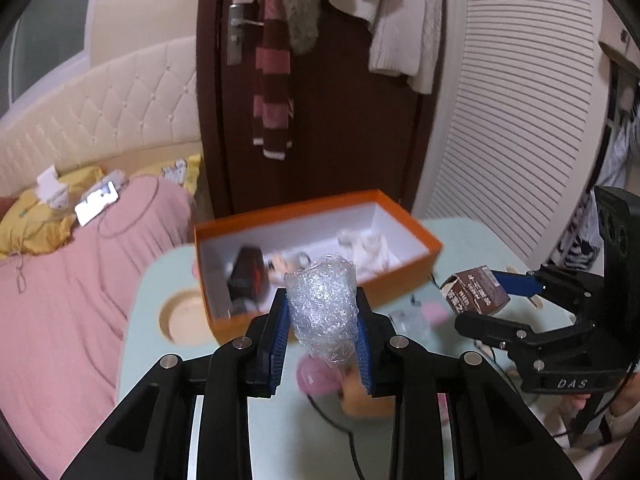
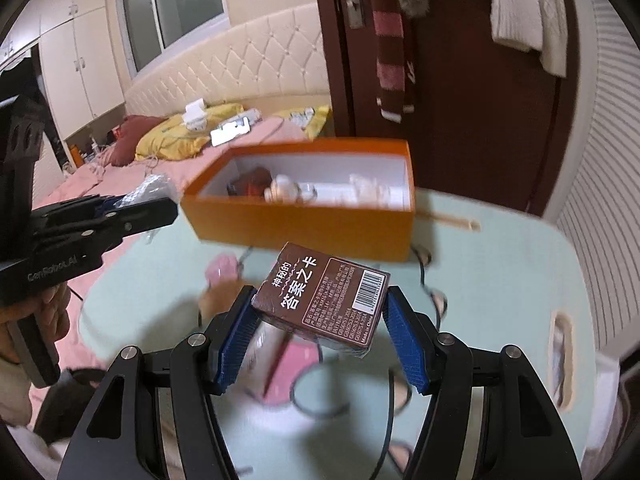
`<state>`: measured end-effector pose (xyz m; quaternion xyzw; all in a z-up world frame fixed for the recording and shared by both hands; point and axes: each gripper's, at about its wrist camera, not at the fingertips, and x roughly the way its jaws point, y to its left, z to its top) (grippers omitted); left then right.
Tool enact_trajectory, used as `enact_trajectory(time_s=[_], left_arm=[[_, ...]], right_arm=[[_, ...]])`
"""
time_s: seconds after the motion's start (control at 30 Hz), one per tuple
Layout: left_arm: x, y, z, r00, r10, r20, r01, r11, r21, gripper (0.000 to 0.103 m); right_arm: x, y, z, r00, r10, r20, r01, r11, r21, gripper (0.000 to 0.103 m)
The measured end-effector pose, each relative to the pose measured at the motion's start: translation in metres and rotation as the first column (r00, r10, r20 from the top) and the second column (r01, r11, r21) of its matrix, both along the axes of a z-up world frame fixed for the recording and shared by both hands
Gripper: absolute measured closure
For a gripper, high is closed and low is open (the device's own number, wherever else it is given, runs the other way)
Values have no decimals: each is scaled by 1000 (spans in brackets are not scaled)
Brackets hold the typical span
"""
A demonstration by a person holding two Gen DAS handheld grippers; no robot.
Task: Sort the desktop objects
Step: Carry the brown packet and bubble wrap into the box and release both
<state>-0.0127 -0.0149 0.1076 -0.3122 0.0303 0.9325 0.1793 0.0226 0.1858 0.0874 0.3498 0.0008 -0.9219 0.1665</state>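
My left gripper [image 1: 322, 312] is shut on a crumpled wad of clear bubble wrap [image 1: 323, 304] and holds it above the table, just in front of the orange box [image 1: 392, 276]. My right gripper [image 2: 320, 312] is shut on a brown card box with Chinese print [image 2: 320, 300], held above the table in front of the orange box [image 2: 300, 226]. The card box also shows in the left wrist view [image 1: 474, 290], to the right of the orange box. The orange box is open and holds a dark object, a small bottle and white items.
The pale green table [image 1: 280, 420] carries a pink item [image 2: 288, 372], a pink and tan plush thing [image 1: 324, 378], black cables [image 2: 384, 408], a small clear piece [image 1: 410, 320] and a wooden stick [image 2: 452, 220]. A pink bed [image 1: 60, 300] lies left; a dark door [image 1: 352, 120] stands behind.
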Motion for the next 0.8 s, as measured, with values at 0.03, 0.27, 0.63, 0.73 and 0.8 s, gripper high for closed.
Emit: enact_trajectory(time_s=[0.03,0.27,0.63,0.73,0.8], left_arm=[[-7,0,3,1000,2,-1,-2,1000,4,75],[-61,5,1,999,20,42,-20,1000,8,75],[-113,12,-28,991,17,131,-17,1000,3,75],[-123,15,-36,987,22,158,-21,1000,-9,75],[-130,17,-42,984,27,176,-24,1000,-16,74]], right_arm=[[-6,-2,4,1000,3,-7,-3,1000,-3,38],[-51,-13,16,1000,15,-25,-15,1000,-4,38],[-120,-20,7,999,0,37,-1,1000,22,38],[-134,-22,1,998,4,65,-6,1000,21,38],[-142,-25,-3,997,11,80,-12,1000,17,38]])
